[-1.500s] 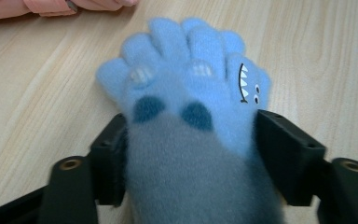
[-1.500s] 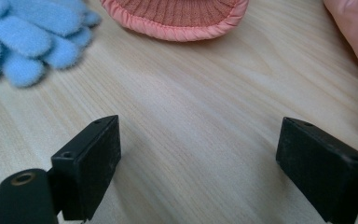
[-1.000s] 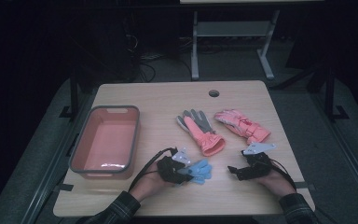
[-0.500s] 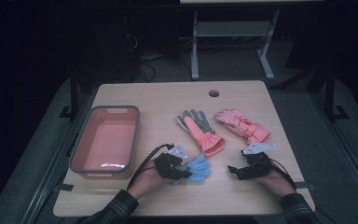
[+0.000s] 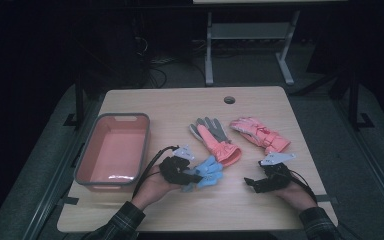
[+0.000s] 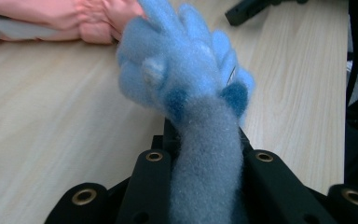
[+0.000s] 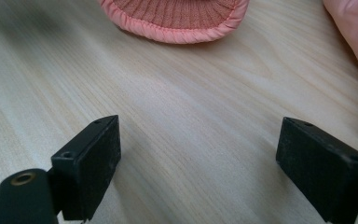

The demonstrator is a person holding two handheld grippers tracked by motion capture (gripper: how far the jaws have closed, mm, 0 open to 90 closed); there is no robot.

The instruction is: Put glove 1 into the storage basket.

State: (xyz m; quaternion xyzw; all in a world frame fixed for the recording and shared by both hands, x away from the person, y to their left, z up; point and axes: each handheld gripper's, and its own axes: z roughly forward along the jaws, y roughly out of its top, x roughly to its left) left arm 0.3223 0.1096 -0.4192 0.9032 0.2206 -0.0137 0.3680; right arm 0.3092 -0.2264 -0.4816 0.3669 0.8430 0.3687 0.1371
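Note:
A small blue fleece glove (image 5: 208,173) hangs from my left gripper (image 5: 187,172), which is shut on its cuff near the table's front middle. In the left gripper view the blue glove (image 6: 191,84) bulges out beyond the jaws, its wrist squeezed between them. My right gripper (image 5: 252,183) rests on the table at the front right. Its jaws stand wide open over bare wood in the right gripper view (image 7: 198,154). A pink and grey glove (image 5: 215,137) lies palm up just beyond both grippers, its ribbed cuff (image 7: 177,16) facing the right gripper.
A second pink glove (image 5: 260,132) lies right of the first. A pink bin with a grey rim (image 5: 82,157) stands at the left side of the wooden table (image 5: 180,105). A round cable hole (image 5: 229,99) sits near the far edge.
My left gripper has shifted slightly left and away from the front edge, carrying the blue glove. The right gripper has stayed put.

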